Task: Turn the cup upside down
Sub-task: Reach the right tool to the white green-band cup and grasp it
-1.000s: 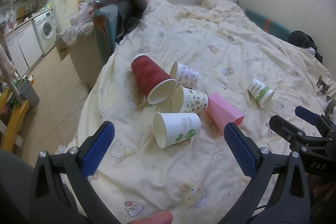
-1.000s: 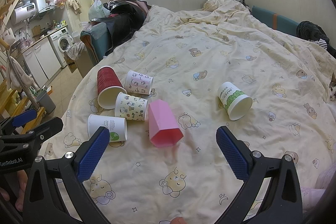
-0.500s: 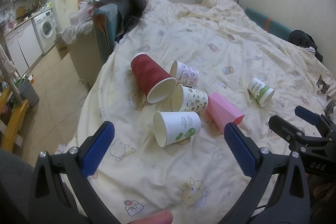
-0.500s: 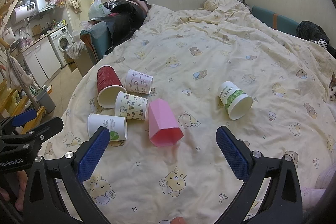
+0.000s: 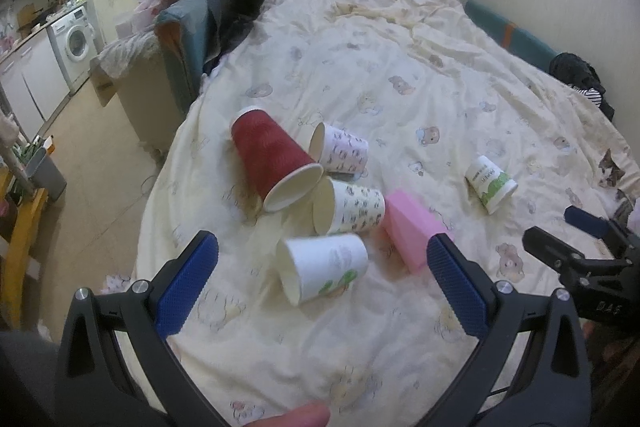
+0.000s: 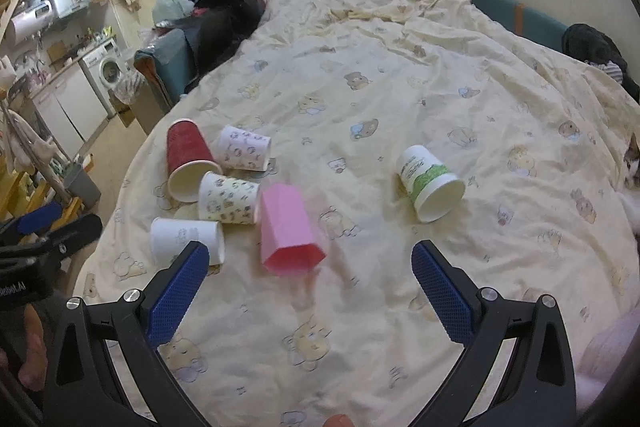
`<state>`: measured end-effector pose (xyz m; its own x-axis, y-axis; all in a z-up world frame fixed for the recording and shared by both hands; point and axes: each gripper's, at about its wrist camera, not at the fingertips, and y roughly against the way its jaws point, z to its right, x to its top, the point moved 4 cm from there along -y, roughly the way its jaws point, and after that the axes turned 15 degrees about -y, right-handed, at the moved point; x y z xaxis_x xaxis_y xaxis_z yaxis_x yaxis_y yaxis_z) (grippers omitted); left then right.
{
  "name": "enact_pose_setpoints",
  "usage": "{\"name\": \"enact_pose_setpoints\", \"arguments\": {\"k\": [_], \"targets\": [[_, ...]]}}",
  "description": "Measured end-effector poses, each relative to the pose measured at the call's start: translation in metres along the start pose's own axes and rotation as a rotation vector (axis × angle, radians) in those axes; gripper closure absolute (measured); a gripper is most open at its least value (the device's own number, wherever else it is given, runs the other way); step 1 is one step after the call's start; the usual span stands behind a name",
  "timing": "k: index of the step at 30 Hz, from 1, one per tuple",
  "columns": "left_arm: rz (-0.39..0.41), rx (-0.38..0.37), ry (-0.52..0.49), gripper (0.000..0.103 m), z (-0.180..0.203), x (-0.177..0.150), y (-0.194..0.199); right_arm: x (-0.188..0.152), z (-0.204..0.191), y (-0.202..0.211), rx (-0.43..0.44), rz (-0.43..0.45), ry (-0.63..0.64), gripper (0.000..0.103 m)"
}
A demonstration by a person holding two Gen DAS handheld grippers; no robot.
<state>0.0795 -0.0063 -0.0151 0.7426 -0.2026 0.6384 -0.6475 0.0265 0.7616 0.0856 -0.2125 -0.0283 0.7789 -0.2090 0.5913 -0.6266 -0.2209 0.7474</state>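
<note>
Six tipped cups (image 6: 430, 183) on the bedspread (image 6: 400, 99): one red (image 5: 272, 155), one pink (image 6: 286, 229), four white.

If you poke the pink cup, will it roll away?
Probably not far: the pink cup lies on its side with flat facets, on a soft blanket. It looks light and empty, so a poke would likely slide it instead.

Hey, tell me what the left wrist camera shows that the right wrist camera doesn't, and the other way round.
Only the left wrist view shows the open mouths of the white cup with green print and the red cup, plus the right hand-held gripper at its edge. Only the right wrist view looks into the pink cup and the green-banded cup, with the left hand-held gripper at its edge. Both show six cups lying on their sides on the bedspread, and both grippers open.
</note>
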Motion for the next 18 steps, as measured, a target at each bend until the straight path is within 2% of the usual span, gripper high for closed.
{"name": "enact_pose_setpoints", "arguments": {"k": [7,13,18], "targets": [[-0.113,-0.011,-0.006,0.000,0.002,0.030,-0.052,0.035,0.013,-0.036,-0.035,-0.150,0.086,0.000],[-0.199,-0.045,0.004,0.000,0.006,0.040,-0.089,0.052,0.038,-0.091,-0.086,-0.320,0.130,0.000],[-0.231,-0.055,-0.006,0.000,0.009,0.040,-0.108,0.069,0.072,-0.142,-0.178,-0.421,0.142,0.001]]}}
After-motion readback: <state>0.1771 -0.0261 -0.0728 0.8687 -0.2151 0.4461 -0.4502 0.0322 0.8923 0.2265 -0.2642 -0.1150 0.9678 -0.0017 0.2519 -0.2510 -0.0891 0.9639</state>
